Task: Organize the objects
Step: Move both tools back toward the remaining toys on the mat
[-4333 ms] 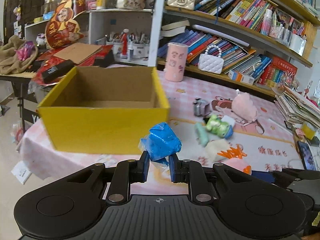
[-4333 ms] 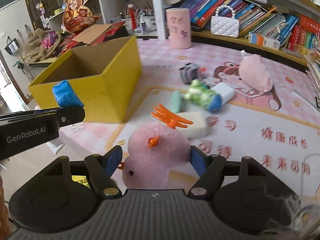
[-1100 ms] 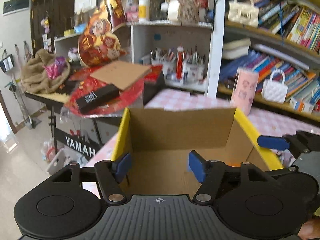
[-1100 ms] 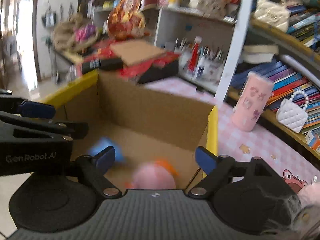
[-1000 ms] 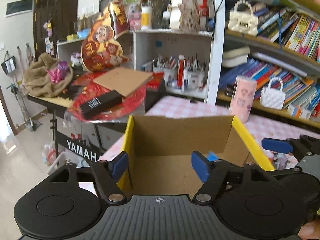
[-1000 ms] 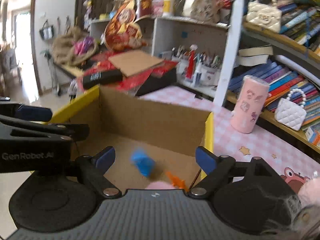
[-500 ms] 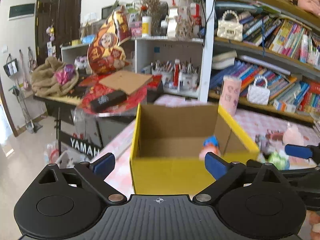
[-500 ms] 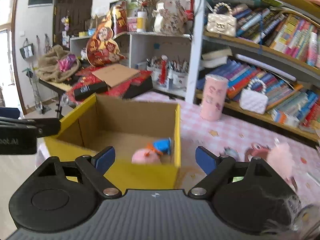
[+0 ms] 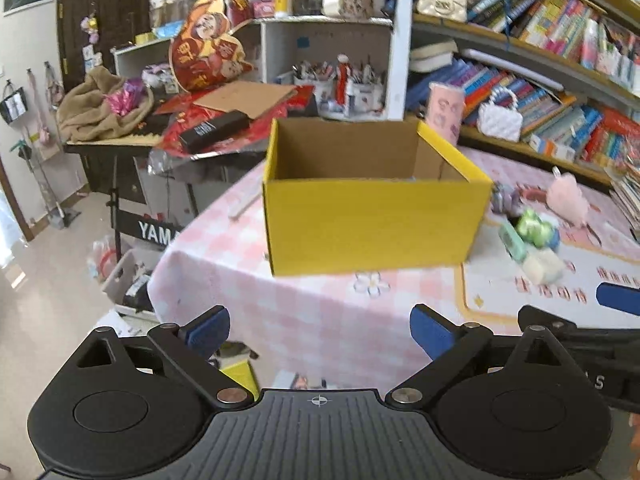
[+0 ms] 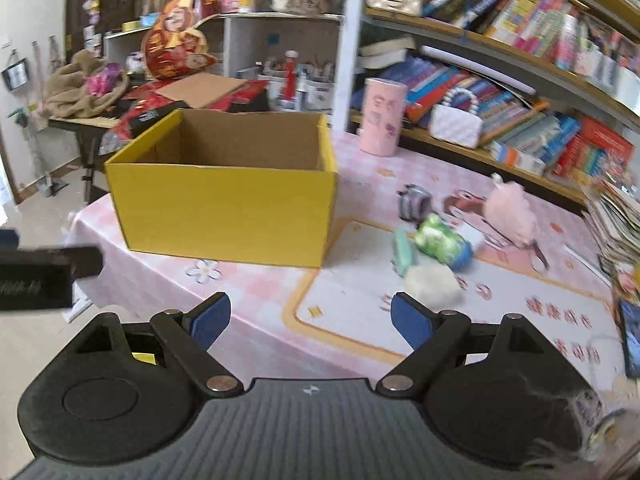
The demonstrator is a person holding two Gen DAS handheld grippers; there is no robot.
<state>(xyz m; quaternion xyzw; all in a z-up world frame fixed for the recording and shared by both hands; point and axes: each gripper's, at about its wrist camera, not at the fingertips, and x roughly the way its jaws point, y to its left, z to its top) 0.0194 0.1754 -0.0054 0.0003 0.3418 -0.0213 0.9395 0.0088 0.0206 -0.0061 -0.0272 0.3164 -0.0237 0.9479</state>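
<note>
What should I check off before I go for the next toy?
1. Left gripper empty, fingers apart: ok.
2. Right gripper empty, fingers apart: ok.
3. Yellow box upright on the table, top open: ok.
4. Contents of the box: cannot tell, its near wall hides the floor in both views.
5. Toys outside the box: not ok; green frog toy, white foam block, mint bar, pink plush and grey toy car lie right of it.
6. Path to the white foam block, nearest the right gripper: ok, nothing between.

Yellow box [image 10: 224, 216] with brown inside, pink checked tablecloth [image 10: 256, 292], green toy [image 10: 438, 242], blue-padded tool [image 10: 310, 318].
</note>
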